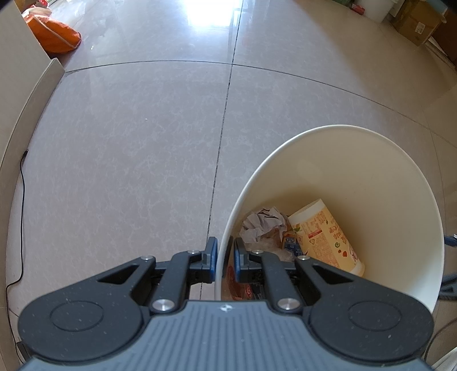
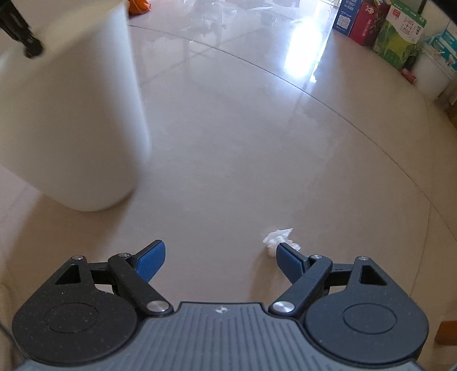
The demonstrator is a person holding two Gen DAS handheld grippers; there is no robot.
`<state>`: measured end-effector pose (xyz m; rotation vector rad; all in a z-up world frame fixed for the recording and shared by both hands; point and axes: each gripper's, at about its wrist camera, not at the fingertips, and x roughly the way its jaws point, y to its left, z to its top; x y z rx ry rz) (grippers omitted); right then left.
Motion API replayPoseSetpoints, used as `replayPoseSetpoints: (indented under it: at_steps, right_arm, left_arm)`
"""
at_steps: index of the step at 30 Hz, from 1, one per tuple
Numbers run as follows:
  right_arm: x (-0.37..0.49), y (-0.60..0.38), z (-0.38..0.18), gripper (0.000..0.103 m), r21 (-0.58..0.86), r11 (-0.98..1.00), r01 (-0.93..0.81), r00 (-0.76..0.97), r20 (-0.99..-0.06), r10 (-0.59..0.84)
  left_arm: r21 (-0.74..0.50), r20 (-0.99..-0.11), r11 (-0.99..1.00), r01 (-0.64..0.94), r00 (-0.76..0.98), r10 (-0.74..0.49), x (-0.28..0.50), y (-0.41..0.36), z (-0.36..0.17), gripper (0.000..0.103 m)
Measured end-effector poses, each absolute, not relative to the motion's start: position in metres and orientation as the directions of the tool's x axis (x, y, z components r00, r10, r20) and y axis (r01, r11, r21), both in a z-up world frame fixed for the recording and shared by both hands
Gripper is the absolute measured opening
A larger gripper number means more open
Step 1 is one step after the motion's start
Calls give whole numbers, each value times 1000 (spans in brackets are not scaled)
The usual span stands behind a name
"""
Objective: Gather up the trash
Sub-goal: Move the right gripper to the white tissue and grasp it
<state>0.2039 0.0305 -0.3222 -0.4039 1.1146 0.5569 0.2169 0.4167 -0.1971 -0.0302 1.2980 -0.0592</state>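
My left gripper (image 1: 223, 256) is shut on the near rim of a white trash bin (image 1: 371, 177), one finger outside the wall and one inside. Inside the bin lie a cream cup container (image 1: 325, 234), crumpled paper (image 1: 264, 221) and other wrappers. In the right wrist view the same bin (image 2: 77, 120) hangs blurred at upper left, its bottom above the floor. My right gripper (image 2: 220, 259) is open above the tiled floor. A small crumpled white scrap (image 2: 275, 238) lies on the floor just beyond its right finger (image 2: 290, 261).
An orange bag (image 1: 54, 34) sits at the far left by a wall, and a black cable (image 1: 21, 214) runs along the left edge. Cardboard boxes (image 1: 414, 22) and coloured cartons (image 2: 380, 25) line the far right. Glossy tile floor lies between.
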Motion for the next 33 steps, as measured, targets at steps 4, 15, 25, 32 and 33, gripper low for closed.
replayPoseSetpoints:
  at_steps: [4, 15, 25, 32, 33]
  right_arm:
    - [237, 25, -360, 88, -26, 825, -565, 305, -935, 179]
    - [296, 16, -439, 69, -30, 910, -413, 252, -964, 83]
    - [305, 13, -454, 43, -33, 928, -371, 200, -979, 45]
    - [314, 17, -459, 47, -48, 926, -375, 214, -976, 36]
    - [316, 17, -460, 47, -45, 928, -369, 214, -976, 37]
  left_arm:
    - [-49, -961, 998, 27, 270, -55, 216, 416, -197, 10]
    - [-51, -960, 999, 13, 275, -53, 215, 417, -196, 10]
    - [-54, -960, 998, 13, 276, -56, 215, 417, -195, 10]
    - [-54, -959, 998, 18, 279, -57, 214, 418, -195, 10]
    - [-53, -959, 998, 20, 279, -56, 215, 418, -195, 10]
